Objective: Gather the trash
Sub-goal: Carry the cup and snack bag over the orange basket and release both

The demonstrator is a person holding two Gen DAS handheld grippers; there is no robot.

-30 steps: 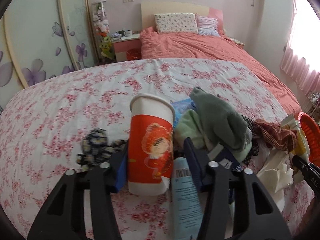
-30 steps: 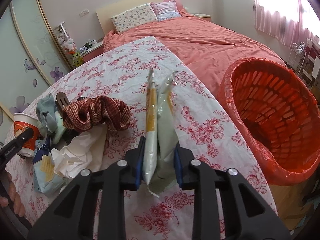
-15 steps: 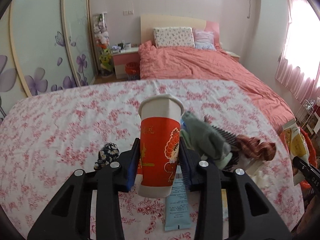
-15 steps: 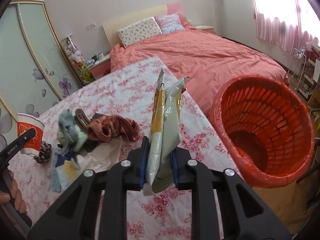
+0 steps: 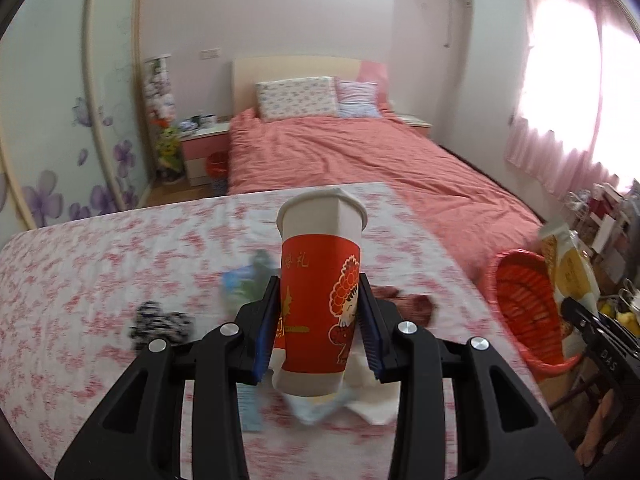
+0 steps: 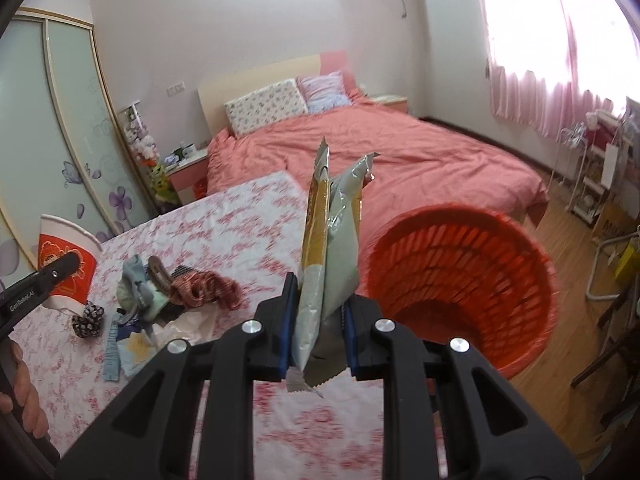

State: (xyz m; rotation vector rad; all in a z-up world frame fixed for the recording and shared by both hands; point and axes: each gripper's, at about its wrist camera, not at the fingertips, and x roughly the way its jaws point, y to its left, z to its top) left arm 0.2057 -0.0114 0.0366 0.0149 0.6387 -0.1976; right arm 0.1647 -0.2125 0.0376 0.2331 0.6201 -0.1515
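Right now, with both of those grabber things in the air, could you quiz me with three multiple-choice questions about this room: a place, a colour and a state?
1. Where is the basket?
A. on the floor beside the flowered table
B. on the bed
C. on the table

2. The paper cup has a band of which colour?
A. blue
B. red
C. green

3. The right gripper is
A. empty
B. clamping snack wrappers
C. clamping a sock

Answers: 1 A, it stands on wood flooring; 2 B, red under a white rim; 3 B, pads press the wrappers.
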